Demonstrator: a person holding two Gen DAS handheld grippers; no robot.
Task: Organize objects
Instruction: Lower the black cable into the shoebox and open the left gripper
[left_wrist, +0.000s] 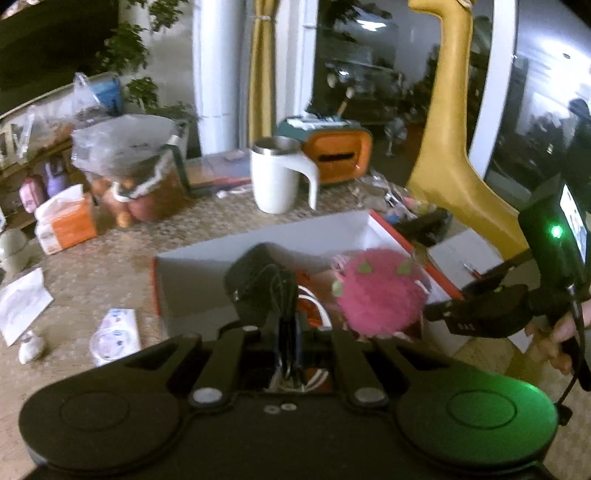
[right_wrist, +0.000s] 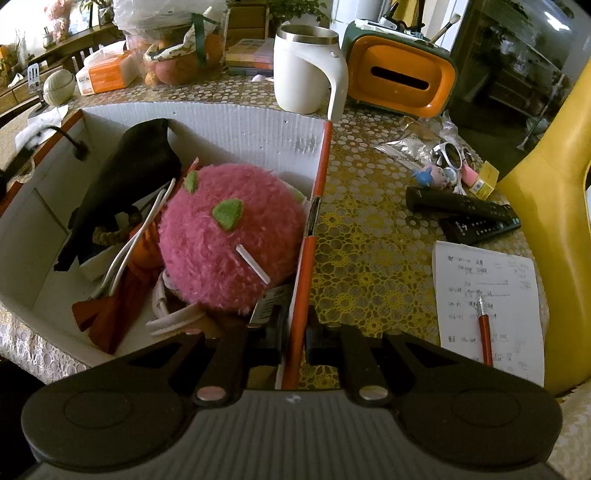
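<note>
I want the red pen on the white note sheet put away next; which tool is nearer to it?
Right. The right tool is clamped on the cardboard box's orange wall, beside the red pen; the left tool holds a black cord over the box, farther off.

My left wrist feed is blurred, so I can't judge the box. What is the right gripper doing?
Observer: In the right wrist view, the right gripper is shut on the box, on its orange side wall, with one finger inside and one outside.
Operator: Is anything loose to the right of the box?
Observer: White sunglasses lie beyond two black remotes.
Operator: And on the pink plush?
Observer: A thin white strip lies across the plush.
</note>
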